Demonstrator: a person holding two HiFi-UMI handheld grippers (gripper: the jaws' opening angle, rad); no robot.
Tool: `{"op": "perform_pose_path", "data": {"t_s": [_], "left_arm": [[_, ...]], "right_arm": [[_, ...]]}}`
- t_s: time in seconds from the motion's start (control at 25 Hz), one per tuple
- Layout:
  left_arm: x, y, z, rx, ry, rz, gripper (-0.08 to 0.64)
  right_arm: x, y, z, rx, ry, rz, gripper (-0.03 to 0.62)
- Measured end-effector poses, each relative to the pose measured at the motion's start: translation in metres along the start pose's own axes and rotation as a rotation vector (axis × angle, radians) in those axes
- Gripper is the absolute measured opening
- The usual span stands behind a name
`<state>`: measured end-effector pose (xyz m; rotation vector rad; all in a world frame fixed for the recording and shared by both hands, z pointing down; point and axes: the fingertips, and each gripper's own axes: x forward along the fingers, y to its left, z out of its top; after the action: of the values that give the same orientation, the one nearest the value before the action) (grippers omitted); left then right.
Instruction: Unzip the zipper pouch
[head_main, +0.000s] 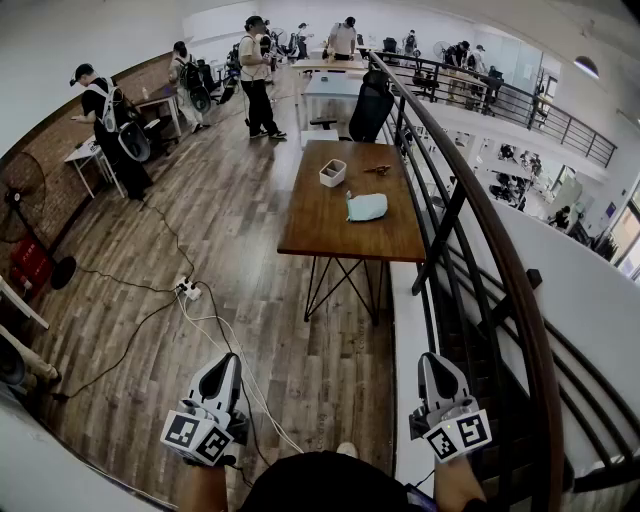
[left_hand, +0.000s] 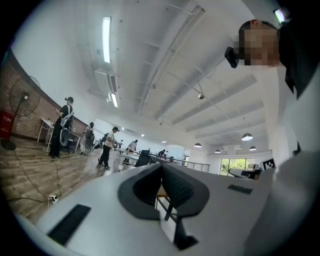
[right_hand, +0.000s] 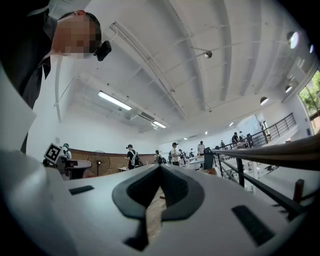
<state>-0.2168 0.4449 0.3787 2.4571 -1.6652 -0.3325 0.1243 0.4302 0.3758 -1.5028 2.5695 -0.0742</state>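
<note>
1. My left gripper (head_main: 226, 362) is clenched on nothing and hangs low, well apart from the table (head_main: 325, 228).
2. A power strip (head_main: 188, 290) and its cables (head_main: 207, 322) cross the floor ahead. Walking up, I could snag a foot there.
3. The zipper pouch (head_main: 366, 207) lies zipped on the table's near half, with a white box (head_main: 332, 173) behind it. Unanchored, it would likely slide when 1 gripper pulls.
4. My right gripper (head_main: 432, 360) is also closed and empty. The railing (head_main: 470, 215) runs close beside it, so a wide swing could knock it.
</note>
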Motion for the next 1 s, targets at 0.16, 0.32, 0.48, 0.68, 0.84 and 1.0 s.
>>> {"op": "perform_pose_path", "data": {"t_s": [0.16, 0.32, 0.48, 0.68, 0.84, 1.0], "left_arm": [[-0.003, 0.002, -0.001, -0.012, 0.006, 0.006, 0.014], [-0.003, 0.000, -0.009, -0.013, 0.030, -0.006, 0.014], [-0.003, -0.001, -0.014, -0.029, 0.036, -0.008, 0.014], [0.001, -0.001, -0.013, 0.004, 0.044, -0.017, 0.014], [0.006, -0.008, -0.012, 0.018, 0.038, -0.030, 0.014], [0.012, -0.014, -0.010, 0.038, 0.036, -0.030, 0.021]], "right_arm": [[-0.004, 0.000, 0.001, -0.002, 0.004, -0.005, -0.008], [-0.005, 0.000, 0.000, -0.001, 0.005, -0.012, -0.008], [-0.005, 0.001, -0.002, -0.004, 0.015, -0.007, -0.008], [-0.003, 0.006, -0.002, 0.008, 0.001, 0.002, -0.008], [-0.003, -0.001, 0.001, 0.045, -0.021, -0.003, -0.006], [-0.001, -0.002, 0.002, 0.051, -0.026, -0.004, 0.039]]}}
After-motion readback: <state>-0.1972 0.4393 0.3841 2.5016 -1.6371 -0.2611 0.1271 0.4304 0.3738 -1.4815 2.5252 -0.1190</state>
